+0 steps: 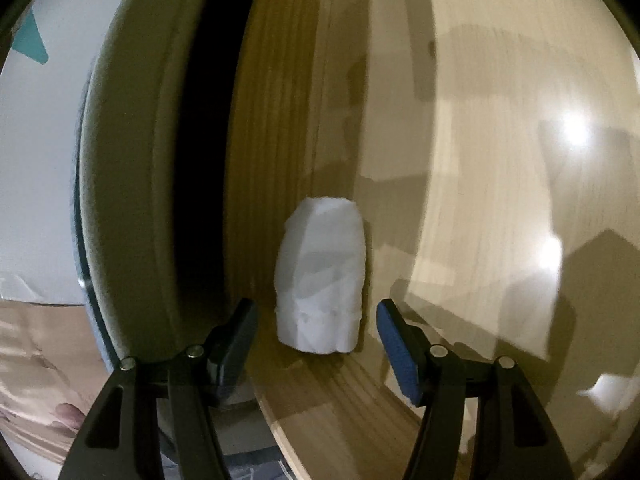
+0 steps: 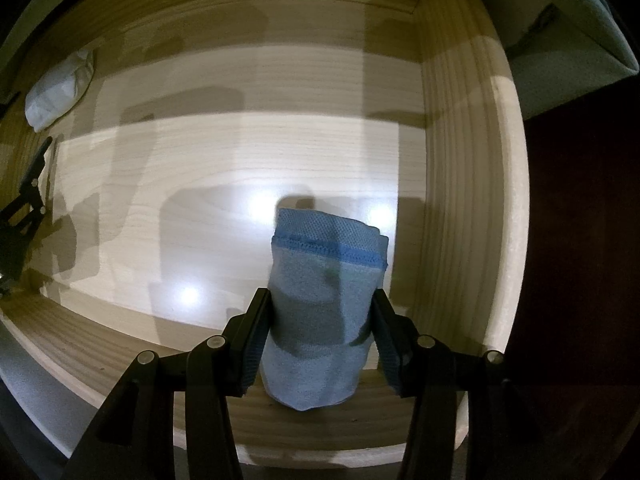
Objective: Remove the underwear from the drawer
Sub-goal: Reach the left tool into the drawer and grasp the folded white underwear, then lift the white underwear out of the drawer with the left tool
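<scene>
A: A pale wooden drawer (image 2: 248, 168) fills both views, its floor glossy with lamp glare. What does the right wrist camera give you?

B: The right tongs (image 2: 320, 336) are clamped on a rolled blue underwear (image 2: 324, 312), both pads pressed into its sides, over the drawer's front wall at 6 o'clock. Far off at 10 o'clock lies a rolled white underwear (image 2: 60, 88) in the corner, with the left tongs (image 2: 40, 168) just below it, at 9 o'clock on the frame's edge.

A: The left wrist camera shows none of the blue roll. It shows the white underwear (image 1: 322, 276) close up, lying by the drawer's side wall, just ahead of the left tongs (image 1: 316, 336), which stand wide apart and touch nothing.

B: Anything outside the drawer?

A: A white surface (image 1: 44, 160) at 9 o'clock, with a teal patch (image 1: 30, 40) near 10.
</scene>
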Demonstrator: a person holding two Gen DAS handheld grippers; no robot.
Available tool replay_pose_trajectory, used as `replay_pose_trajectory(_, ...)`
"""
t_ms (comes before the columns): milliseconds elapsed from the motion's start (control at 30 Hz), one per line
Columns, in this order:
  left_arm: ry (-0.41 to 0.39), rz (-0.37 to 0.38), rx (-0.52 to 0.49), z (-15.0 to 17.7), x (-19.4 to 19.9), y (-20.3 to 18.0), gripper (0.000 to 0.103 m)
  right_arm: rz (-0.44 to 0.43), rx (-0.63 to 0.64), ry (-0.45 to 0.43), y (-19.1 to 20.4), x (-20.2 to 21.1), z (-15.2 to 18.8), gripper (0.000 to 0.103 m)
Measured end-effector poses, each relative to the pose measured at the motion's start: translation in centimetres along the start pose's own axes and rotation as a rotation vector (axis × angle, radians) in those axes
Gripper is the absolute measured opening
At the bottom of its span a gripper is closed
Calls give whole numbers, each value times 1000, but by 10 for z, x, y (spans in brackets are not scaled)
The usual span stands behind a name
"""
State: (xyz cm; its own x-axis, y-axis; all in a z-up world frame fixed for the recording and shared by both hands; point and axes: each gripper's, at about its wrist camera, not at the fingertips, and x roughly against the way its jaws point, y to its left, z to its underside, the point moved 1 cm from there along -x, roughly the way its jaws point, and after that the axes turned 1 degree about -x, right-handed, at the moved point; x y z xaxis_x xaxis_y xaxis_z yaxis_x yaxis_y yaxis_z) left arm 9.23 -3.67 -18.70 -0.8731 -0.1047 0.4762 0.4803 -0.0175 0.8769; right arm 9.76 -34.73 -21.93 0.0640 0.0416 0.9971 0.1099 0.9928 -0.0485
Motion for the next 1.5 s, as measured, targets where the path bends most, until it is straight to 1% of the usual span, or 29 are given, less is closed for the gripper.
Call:
replay_pose_trajectory(167,-9,6,-14,1,-10,-2,63,-1,-1,-1,0,-2,-1,48)
replay_pose_trajectory(200,-13,3,-13,-4,-6,-2,61,-1,0,0,-1,-1,-2,48)
replay_pose_trajectory(267,-7,14,-19,-5,-9,-4,60,-3,1,0,-1,-1,-2,48)
replay_pose_trajectory(367,2,8,-40,-8,-15,-4,56,-19,3,3,1,-3,-3,48)
replay_pose_trajectory(467,15,15,-53,-14,-18,-5,52,-72,-17,15,-2,-9,-5,48)
replay_pose_trajectory(567,34,8,-67,-20,-24,-6,48,-159,-68,17,-11,-11,-6,47)
replay_pose_trajectory(600,39,5,-72,-17,-28,-6,47,-163,-73,16,-12,-12,-6,47)
replay_pose_trajectory(767,70,4,-85,-27,-39,-2,43,-157,-70,17,-8,-14,-7,47)
replay_pose_trajectory(833,77,17,-68,-31,-43,4,37,-157,-71,17,-9,-13,-7,47)
replay_pose_trajectory(867,81,21,-58,-29,-29,6,36,-157,-71,17,-8,-13,-7,47)
replay_pose_trajectory(967,91,35,-37,-35,-29,10,31,-157,-72,17,-8,-13,-7,47)
replay_pose_trajectory(1000,89,38,-37,-38,-23,13,29,-158,-72,17,-9,-13,-7,47)
replay_pose_trajectory(1067,94,49,-38,-39,-23,15,29,-158,-71,18,-8,-13,-6,47)
replay_pose_trajectory(1100,97,62,-31,-41,-29,18,28,-158,-71,17,-8,-13,-6,47)
replay_pose_trajectory(1200,120,113,2,-44,-27,27,28,-158,-72,18,-8,-13,-6,48)
replay_pose_trajectory(1300,150,180,33,-50,-23,38,28,-161,-73,16,-10,-13,-6,48)
replay_pose_trajectory(1433,206,258,74,-57,-18,49,28,-162,-73,17,-10,-13,-7,48)
replay_pose_trajectory(1500,240,310,113,-60,-14,56,28,-162,-73,16,-11,-13,-7,48)
